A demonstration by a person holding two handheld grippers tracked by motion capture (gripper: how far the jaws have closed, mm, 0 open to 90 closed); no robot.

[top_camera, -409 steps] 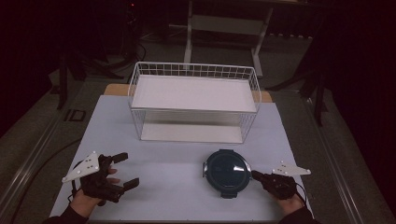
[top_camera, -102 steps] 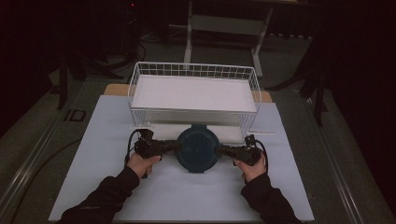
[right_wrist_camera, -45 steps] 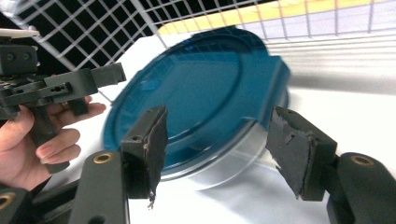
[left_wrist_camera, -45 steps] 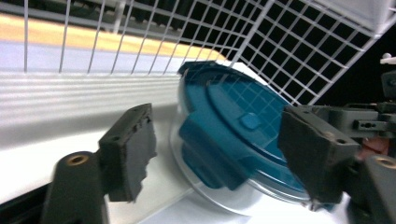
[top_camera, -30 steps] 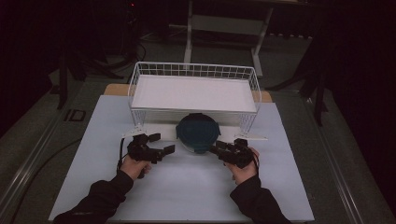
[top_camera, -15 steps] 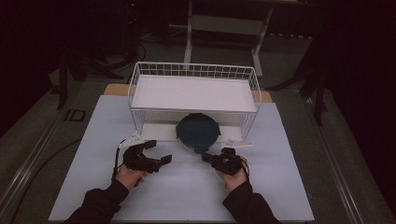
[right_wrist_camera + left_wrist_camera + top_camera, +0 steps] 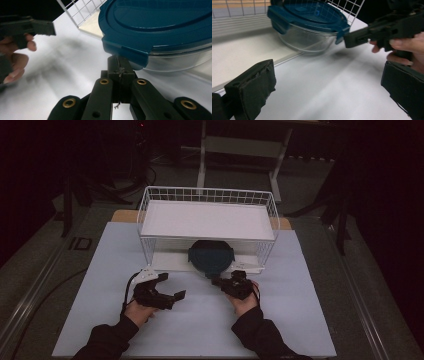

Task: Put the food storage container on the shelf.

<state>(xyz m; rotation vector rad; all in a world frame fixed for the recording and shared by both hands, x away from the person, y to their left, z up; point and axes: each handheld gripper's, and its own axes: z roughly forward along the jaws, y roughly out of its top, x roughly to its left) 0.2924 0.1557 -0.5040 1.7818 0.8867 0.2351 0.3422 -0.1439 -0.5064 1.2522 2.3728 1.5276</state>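
A round glass container with a blue clip-on lid (image 7: 211, 257) stands on the lower board of a white wire rack (image 7: 207, 195), its front half sticking out from under the shelf. My right gripper (image 7: 216, 281) is shut with nothing between its jaws. Its tip (image 7: 120, 62) rests right at the lid's (image 7: 160, 22) near clip, and the left gripper view shows the right gripper (image 7: 348, 41) up against that clip on the container (image 7: 307, 22). My left gripper (image 7: 172, 285) is open and empty, a short way left of the container, its jaws (image 7: 328, 85) wide apart over bare table.
The rack's top shelf (image 7: 207, 220) overhangs the container's rear half, and its wire legs (image 7: 148, 252) stand on either side. A white table top (image 7: 200, 330) stretches toward the person. Dark floor and stands lie beyond the table.
Both hands have drawn back from the container toward the near edge. The right gripper has closed and shifted left toward the lid's front clip. The container has stayed put.
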